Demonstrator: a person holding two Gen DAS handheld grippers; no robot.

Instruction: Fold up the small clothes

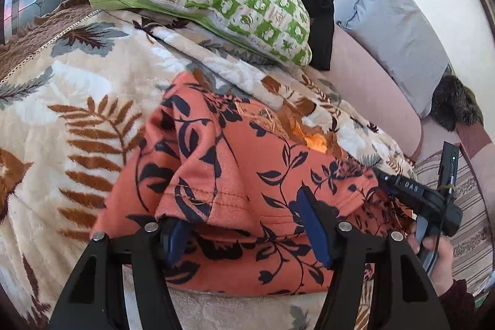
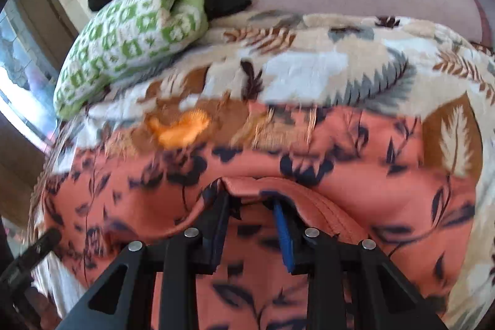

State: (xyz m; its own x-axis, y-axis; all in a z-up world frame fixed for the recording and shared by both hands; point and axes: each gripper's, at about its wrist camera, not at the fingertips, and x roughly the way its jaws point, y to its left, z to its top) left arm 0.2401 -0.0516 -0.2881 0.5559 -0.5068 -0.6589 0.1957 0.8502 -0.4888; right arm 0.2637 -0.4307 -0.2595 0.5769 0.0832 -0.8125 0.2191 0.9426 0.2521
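My orange garment with dark blue leaf print [image 1: 244, 175] lies on the cream leaf-patterned fleece blanket [image 1: 62, 101]. My left gripper [image 1: 244, 225] stands released, a fold between its jaws. Only this view shows my hand [image 1: 442, 262] on the right gripper [image 2: 250, 206], whose own blurred view leaves its grip unclear.

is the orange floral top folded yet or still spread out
Partly folded: the orange floral top has one hemmed edge doubled over itself, the rest lying rumpled on the leaf-print blanket.
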